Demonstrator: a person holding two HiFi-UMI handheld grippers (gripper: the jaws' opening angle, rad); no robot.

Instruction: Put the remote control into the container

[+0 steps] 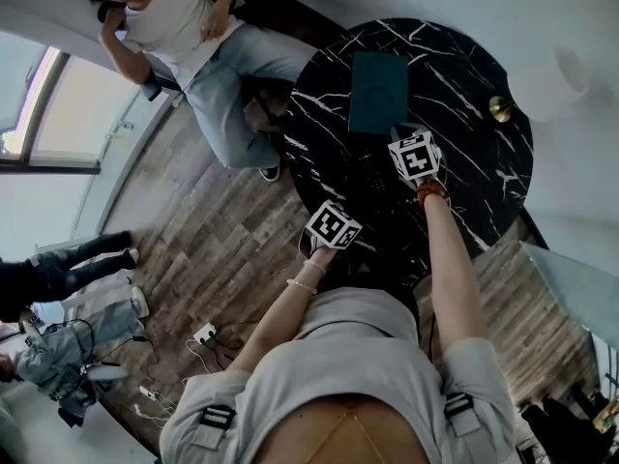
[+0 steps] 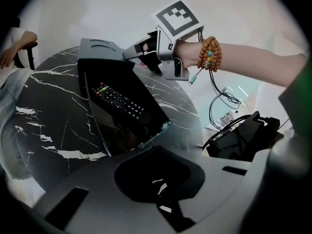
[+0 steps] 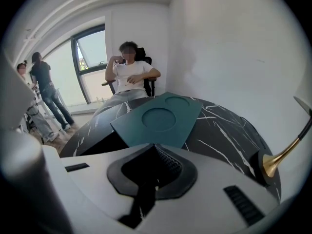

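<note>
one job seems left: the remote control point(image 2: 119, 101) already lies face up inside the open dark container point(image 2: 155, 128), so the teal lid point(image 3: 158, 118) has to come down. the right tool point(image 2: 134, 58) has its jaws together, tips at the lid's raised edge. whether they pinch that edge or only press on it i cannot tell. i'd lower the lid slowly and keep it square to the box so it does not catch the remote. the left tool point(image 2: 160, 179) looks closed with nothing in it, near the surface's edge; it could steady the container if it slides.

the surface point(image 1: 464, 114) is a round black marble top with white veins, with a brass lamp stem point(image 3: 280, 157) at one side. around it are a wood-plank floor point(image 1: 222, 220), white walls, a window point(image 3: 90, 62), a seated person point(image 1: 184, 27) and cables point(image 1: 203, 334) on the floor.
</note>
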